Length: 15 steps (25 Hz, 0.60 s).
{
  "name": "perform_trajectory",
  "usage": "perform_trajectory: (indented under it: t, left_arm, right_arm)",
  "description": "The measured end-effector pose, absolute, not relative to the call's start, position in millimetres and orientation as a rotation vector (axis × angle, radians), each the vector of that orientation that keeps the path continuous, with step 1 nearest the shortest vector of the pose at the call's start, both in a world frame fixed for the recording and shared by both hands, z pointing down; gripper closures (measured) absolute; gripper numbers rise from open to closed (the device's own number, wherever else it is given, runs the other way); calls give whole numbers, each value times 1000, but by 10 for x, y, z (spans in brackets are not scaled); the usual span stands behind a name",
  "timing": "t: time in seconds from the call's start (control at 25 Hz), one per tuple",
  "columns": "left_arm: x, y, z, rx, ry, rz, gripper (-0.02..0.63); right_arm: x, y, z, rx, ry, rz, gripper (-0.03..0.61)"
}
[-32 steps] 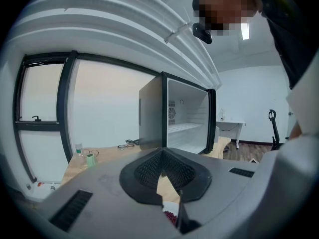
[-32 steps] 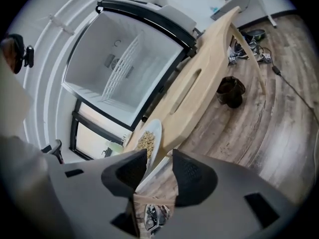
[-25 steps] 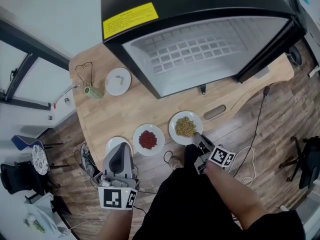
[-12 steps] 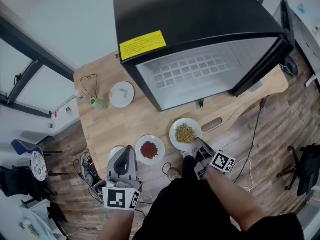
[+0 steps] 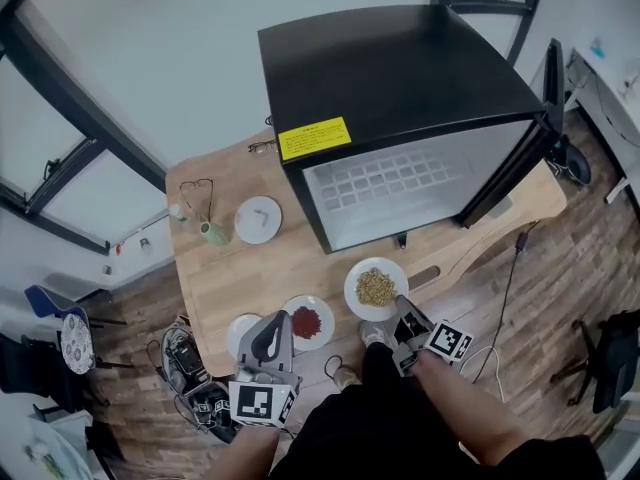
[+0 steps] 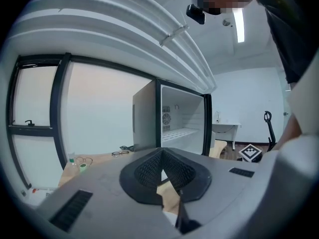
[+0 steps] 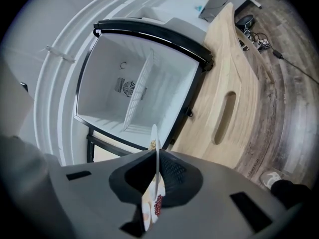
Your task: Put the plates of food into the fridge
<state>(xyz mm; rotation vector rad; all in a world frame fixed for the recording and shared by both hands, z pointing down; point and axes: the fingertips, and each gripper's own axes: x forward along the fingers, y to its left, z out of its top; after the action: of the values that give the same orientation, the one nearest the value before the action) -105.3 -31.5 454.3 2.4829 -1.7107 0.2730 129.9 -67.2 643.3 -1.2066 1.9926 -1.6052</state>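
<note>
- Wood table (image 5: pixel 260 273) carries black fridge (image 5: pixel 400 78); door swung open, white inside w/ wire shelf.
- R gripper (image 5: pixel 399 306): jaws pinched tight on near rim of tan-grain plate (image 5: pixel 376 288). R gripper view shows rim edge-on between pads.
- Tan-grain plate sits just in front of fridge opening; can't tell if it's lifted off table.
- Red-food plate (image 5: pixel 308 322): further out from fridge front, just beside tan-grain plate, not touching.
- L gripper (image 5: pixel 276 320): jaws pressed together, nothing btwn them. It is out in front of fridge, next to red-food plate, partly covering a third white plate (image 5: pixel 238 330).
- Small white plate (image 5: pixel 258 219), green cup (image 5: pixel 213 233), specs (image 5: pixel 197 190): beside fridge's side wall, away from the door.
</note>
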Motion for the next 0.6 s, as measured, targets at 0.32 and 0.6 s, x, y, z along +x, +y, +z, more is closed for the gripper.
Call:
perform_trajectory:
  t: [0.32, 0.6]
  left_arm:
    - [-997, -381, 4316, 2557, -1719, 250, 611]
    - [-914, -440, 4207, 2588, -1737, 273, 611]
  right_arm:
    - [1373, -899, 5920, -1151, 2040, -1484, 546]
    - [1433, -1041, 5588, -1133, 2076, -1424, 546]
